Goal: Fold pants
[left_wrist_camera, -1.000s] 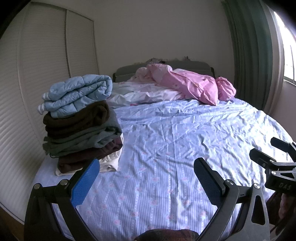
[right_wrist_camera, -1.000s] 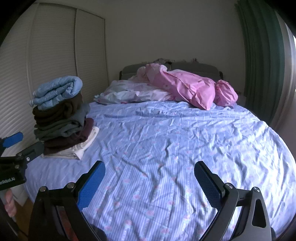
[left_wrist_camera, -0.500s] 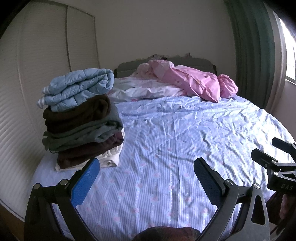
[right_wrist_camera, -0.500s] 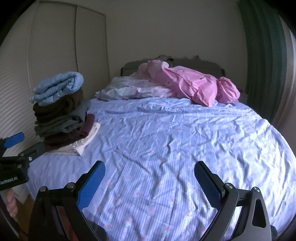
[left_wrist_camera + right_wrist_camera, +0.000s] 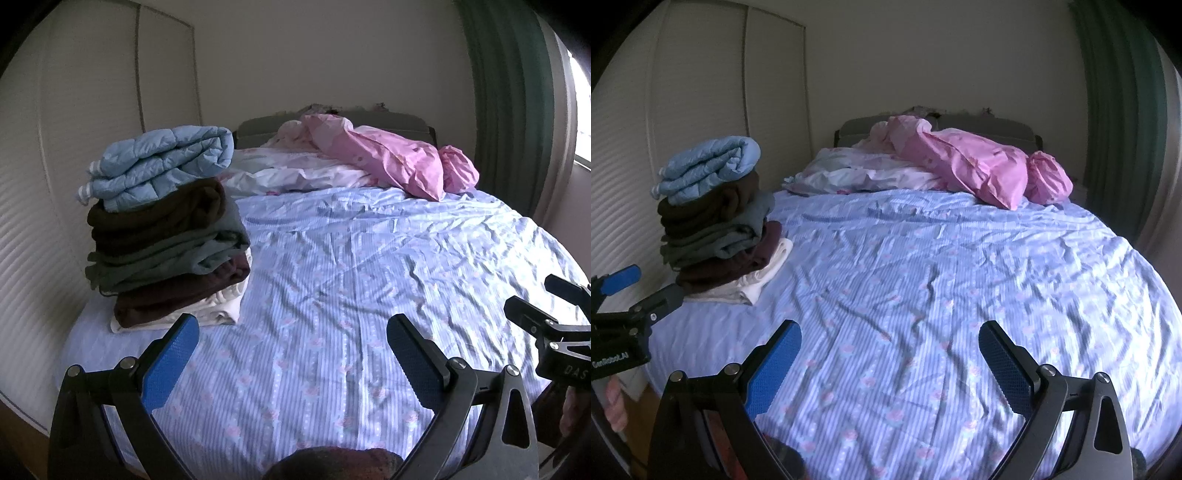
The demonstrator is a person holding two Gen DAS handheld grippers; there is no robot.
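Observation:
A stack of folded clothes (image 5: 166, 236) sits at the left edge of the bed, topped by a light blue quilted piece (image 5: 159, 162); it also shows in the right wrist view (image 5: 716, 229). My left gripper (image 5: 291, 354) is open and empty above the near part of the blue striped sheet (image 5: 351, 277). My right gripper (image 5: 890, 354) is open and empty too, above the sheet (image 5: 942, 288). A dark reddish-brown cloth (image 5: 332, 463) peeks in at the bottom edge of the left wrist view. Each gripper shows at the other view's side edge.
Pink bedding (image 5: 388, 155) and white pillows (image 5: 295, 173) lie at the head of the bed by the grey headboard (image 5: 979, 125). White closet doors (image 5: 92, 129) stand on the left, a green curtain (image 5: 517, 92) on the right.
Both views have tilted down slightly, so the bed and the stack sit a little lower in frame. Both grippers stay open and empty.

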